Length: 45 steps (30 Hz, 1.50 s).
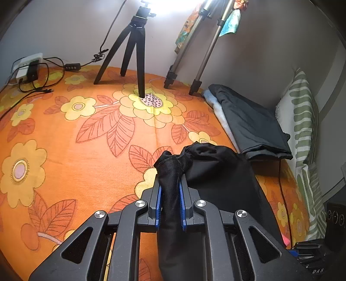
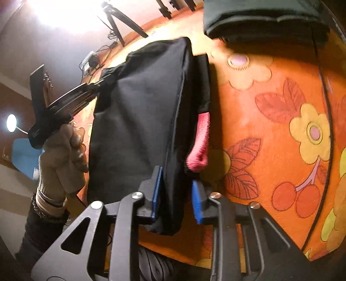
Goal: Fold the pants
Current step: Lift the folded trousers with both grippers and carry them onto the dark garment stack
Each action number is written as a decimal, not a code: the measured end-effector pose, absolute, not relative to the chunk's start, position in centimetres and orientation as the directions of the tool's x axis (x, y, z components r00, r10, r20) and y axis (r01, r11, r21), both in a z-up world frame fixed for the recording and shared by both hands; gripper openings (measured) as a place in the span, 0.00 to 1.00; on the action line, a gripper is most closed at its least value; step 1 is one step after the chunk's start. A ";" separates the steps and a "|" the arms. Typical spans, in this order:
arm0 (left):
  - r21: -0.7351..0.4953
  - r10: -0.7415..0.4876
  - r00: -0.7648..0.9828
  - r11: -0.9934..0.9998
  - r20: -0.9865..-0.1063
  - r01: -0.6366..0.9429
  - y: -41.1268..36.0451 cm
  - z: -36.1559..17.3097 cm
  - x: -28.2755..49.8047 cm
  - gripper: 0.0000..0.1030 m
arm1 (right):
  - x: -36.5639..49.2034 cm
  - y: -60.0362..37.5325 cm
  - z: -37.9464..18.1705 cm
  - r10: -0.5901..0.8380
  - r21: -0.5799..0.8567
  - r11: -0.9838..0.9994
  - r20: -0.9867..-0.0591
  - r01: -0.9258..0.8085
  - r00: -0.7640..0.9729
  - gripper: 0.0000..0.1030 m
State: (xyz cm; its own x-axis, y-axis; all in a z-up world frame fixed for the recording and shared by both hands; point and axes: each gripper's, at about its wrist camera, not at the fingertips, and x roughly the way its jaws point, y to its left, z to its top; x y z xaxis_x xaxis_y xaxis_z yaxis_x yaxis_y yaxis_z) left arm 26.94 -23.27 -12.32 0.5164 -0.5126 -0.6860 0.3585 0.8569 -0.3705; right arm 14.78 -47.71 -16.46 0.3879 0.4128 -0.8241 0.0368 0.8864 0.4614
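Black pants (image 1: 218, 173) hang between my two grippers above an orange flowered bedspread (image 1: 71, 149). My left gripper (image 1: 169, 186) is shut on a bunched edge of the pants. In the right wrist view the pants (image 2: 138, 112) stretch as a folded panel from my right gripper (image 2: 176, 190), which is shut on their near edge, to my left gripper (image 2: 95, 86) held in a gloved hand (image 2: 62, 155) at the far left. A pink fabric piece (image 2: 200, 140) shows beside the pants' right edge.
A stack of folded dark clothes (image 1: 253, 123) lies at the right, by a green-striped pillow (image 1: 302, 121); the stack also shows in the right wrist view (image 2: 266, 19). A black tripod (image 1: 134, 49) and a silver tripod (image 1: 199, 49) stand at the back. A power strip with cables (image 1: 30, 69) lies back left.
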 end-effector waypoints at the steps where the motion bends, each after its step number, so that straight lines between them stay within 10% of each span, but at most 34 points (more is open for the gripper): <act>1: -0.370 -0.513 0.519 0.857 -0.683 0.359 -23.2 -12.2 26.8 0.12 | 14.6 -47.3 -16.1 0.401 0.446 0.894 -0.827 0.026 0.395 0.23; 24: -0.382 -0.628 0.559 0.776 -0.541 0.502 -27.5 -2.5 27.8 0.11 | 11.7 -49.2 -5.9 0.231 0.267 0.963 -0.730 -0.043 0.643 0.19; 45: -0.313 -0.693 0.547 0.710 -0.470 0.631 -46.3 0.1 38.3 0.11 | 20.0 -63.3 -2.2 0.012 0.168 0.977 -0.661 0.133 0.750 0.18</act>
